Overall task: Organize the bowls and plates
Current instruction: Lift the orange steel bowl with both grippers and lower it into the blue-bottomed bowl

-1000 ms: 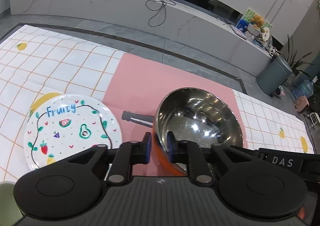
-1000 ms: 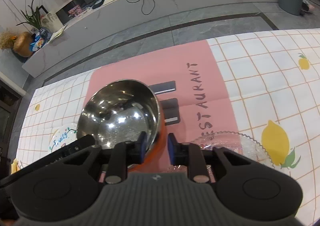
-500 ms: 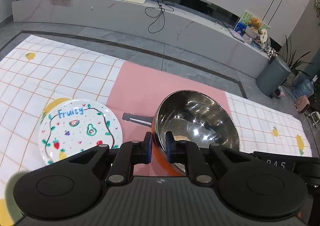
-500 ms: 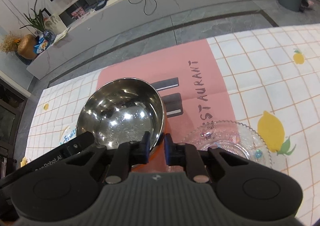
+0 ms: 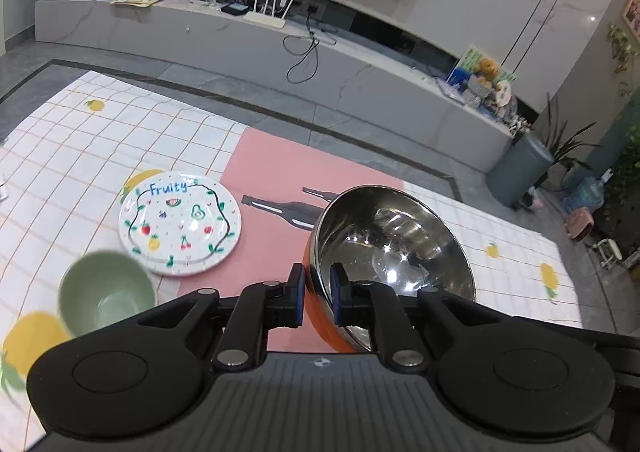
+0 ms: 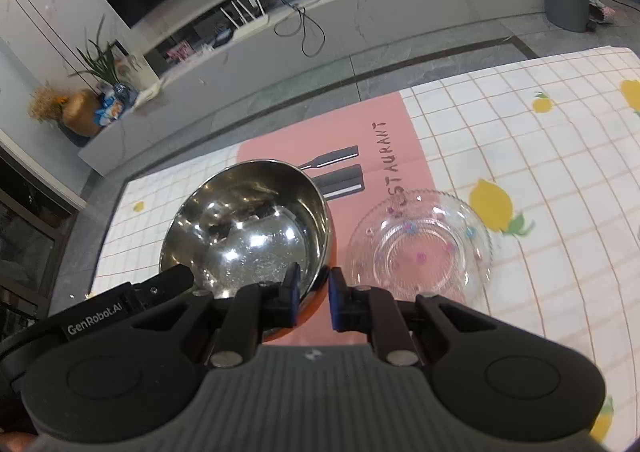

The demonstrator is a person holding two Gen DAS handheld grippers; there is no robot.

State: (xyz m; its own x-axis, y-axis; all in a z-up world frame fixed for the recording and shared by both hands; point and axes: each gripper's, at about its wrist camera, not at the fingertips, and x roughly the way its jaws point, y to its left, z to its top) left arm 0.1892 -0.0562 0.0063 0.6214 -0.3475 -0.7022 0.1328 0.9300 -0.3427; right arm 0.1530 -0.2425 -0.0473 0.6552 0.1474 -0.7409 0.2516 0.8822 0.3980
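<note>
Both claws, left [image 5: 318, 292] and right [image 6: 311, 294], clamp the orange-sided steel bowl's [image 5: 394, 248] rim, centre frame; uneven pull risks slipping.

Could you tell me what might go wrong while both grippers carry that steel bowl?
Both the left gripper and the right gripper pinch only the thin rim of the steel bowl, so uneven motion could twist it loose. Lowered carelessly, it might strike the glass plate or the green bowl nearby.
</note>
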